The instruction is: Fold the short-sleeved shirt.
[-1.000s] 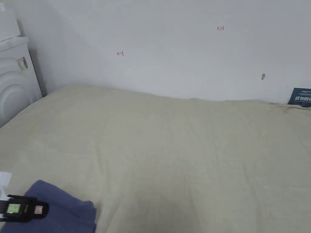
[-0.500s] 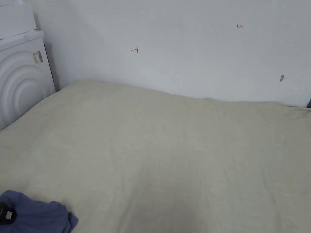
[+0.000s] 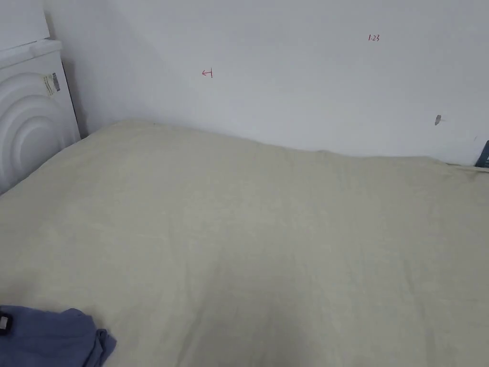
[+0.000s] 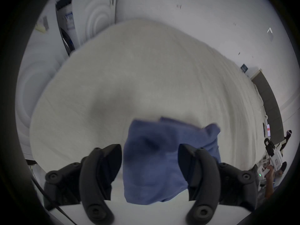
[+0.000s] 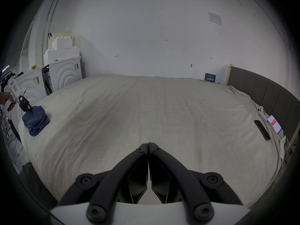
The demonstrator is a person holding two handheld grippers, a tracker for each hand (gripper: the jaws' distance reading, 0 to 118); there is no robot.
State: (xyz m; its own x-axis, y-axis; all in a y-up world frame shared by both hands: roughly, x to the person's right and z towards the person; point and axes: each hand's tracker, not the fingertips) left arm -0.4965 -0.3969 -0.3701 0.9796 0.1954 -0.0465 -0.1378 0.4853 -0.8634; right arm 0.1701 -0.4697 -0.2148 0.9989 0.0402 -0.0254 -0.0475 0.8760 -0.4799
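The blue short-sleeved shirt [image 3: 52, 337] lies bunched in a heap at the near left corner of the beige bed [image 3: 267, 229]. In the left gripper view the shirt [image 4: 162, 155] rises between the two black jaws of my left gripper [image 4: 150, 153]. Those jaws stand wide apart, and a thin gap shows beside the left one. From the right gripper view, the left gripper [image 5: 30, 110] is held by a hand and tips down onto the top of the shirt [image 5: 36, 120]. My right gripper [image 5: 148, 145] is shut on nothing, low over the bed's near edge.
White appliances [image 3: 28, 114] stand against the bed's left side. A dark headboard [image 5: 259, 89] closes off the right side. Two phones [image 5: 262, 129] and a small white device [image 5: 260, 110] lie along that edge. A white wall [image 3: 286, 86] runs behind the bed.
In the head view the left gripper has slid left until just a sliver shows at the frame edge. The shirt heap has shifted left with it. The head camera has also turned slightly.
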